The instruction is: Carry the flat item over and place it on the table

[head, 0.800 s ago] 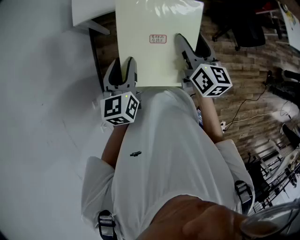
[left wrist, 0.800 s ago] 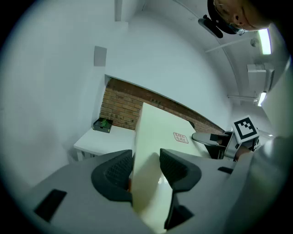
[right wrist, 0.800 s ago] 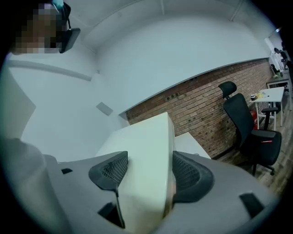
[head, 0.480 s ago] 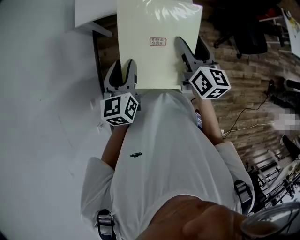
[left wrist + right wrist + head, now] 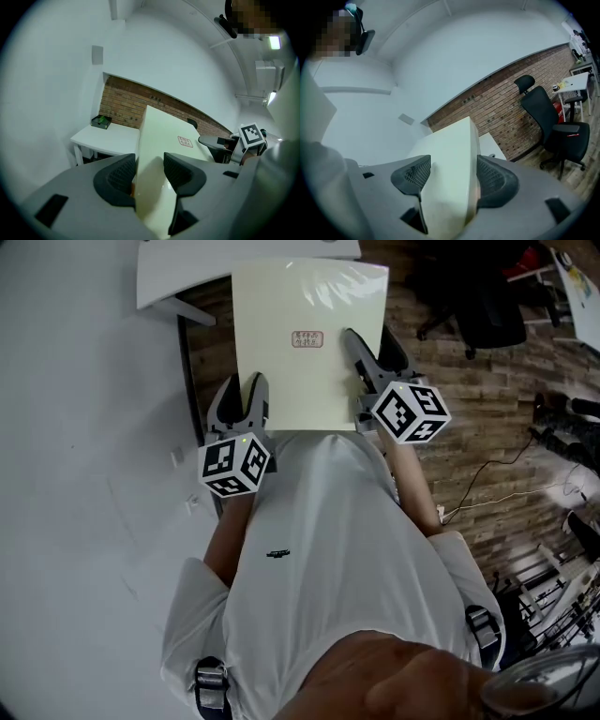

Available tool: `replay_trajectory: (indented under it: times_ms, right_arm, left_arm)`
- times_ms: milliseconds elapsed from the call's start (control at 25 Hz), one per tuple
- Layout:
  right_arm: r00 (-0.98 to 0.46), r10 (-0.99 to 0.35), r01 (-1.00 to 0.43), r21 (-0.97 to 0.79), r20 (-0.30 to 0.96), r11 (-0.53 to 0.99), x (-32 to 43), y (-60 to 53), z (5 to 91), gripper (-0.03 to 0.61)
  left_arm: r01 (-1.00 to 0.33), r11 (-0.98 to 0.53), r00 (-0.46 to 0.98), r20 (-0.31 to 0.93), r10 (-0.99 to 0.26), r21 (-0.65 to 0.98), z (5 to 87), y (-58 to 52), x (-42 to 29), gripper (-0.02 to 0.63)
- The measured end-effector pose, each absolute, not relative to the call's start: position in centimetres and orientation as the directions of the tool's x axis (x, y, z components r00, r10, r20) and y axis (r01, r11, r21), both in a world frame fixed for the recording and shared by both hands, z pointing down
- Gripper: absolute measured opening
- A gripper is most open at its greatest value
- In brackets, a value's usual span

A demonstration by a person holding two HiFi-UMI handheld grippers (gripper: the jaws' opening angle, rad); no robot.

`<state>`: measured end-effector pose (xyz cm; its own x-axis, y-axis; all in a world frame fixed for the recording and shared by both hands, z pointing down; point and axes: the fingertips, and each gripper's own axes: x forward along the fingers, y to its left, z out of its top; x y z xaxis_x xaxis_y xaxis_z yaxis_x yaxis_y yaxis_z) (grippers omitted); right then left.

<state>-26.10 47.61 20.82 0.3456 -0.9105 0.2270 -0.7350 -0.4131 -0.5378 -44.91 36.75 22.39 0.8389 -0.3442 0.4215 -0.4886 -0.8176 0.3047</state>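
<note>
Left gripper [image 5: 242,397]: jaws clamped on the left edge of the flat item [image 5: 305,371].
Right gripper [image 5: 373,357]: likewise, right edge.
Change: far desk [image 5: 178,277] now closer (placing likely next).

A red-printed label [image 5: 307,338] sits on the flat item [image 5: 281,390] — too small to read.

Brick wall [image 5: 501,108] runs under a white wall. A grey plate [image 5: 97,55] is set in the white part. The plank floor [image 5: 469,381] is dark brown. A black office chair [image 5: 555,126] stands by the bricks. Thin cables [image 5: 506,502] trail over the floor. A small dark tray [image 5: 101,122] holds something green. The person's shirt [image 5: 319,549] is white with a small dark logo.
</note>
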Motion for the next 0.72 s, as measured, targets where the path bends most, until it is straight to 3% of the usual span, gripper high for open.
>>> replay_trajectory:
  times_ms: [720]
  right_arm:
    - [0.408,-0.885,-0.702,-0.544,0.223,-0.46,-21.4,47.3,21.2,0.301]
  left_arm:
    - [-0.41,-0.848,0.871,0.419,-0.255,0.337,23.0,34.8,-39.3,0.199]
